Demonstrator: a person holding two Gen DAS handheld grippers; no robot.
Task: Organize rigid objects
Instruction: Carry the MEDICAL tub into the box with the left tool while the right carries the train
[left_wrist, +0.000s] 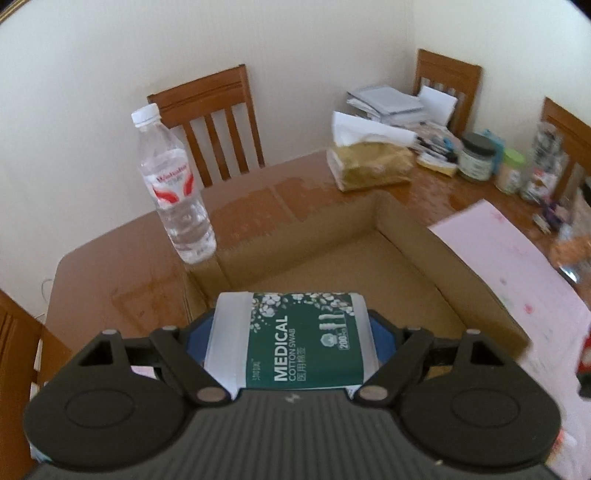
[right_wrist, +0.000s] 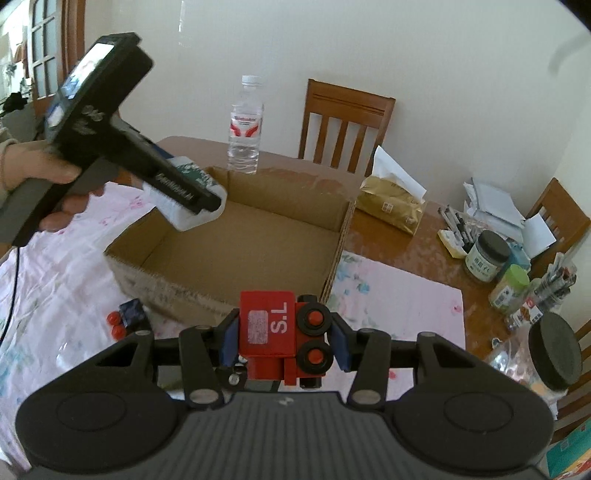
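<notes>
My left gripper (left_wrist: 291, 332) is shut on a white cotton swab box (left_wrist: 291, 339) with a green label, held above the near left corner of an open cardboard box (left_wrist: 332, 266). In the right wrist view the left gripper (right_wrist: 210, 201) and the swab box (right_wrist: 192, 218) hang over the cardboard box's (right_wrist: 236, 251) left rim. My right gripper (right_wrist: 284, 339) is shut on a red toy train car (right_wrist: 277, 332) marked "S.L", held just in front of the cardboard box's near wall.
A water bottle (left_wrist: 173, 188) stands at the box's far left corner. A tissue pack (left_wrist: 369, 162), jars (right_wrist: 484, 254), pens and papers crowd the table's right. A blue toy block (right_wrist: 131, 314) with red wheels lies on the floral cloth (right_wrist: 399, 295). Wooden chairs surround the table.
</notes>
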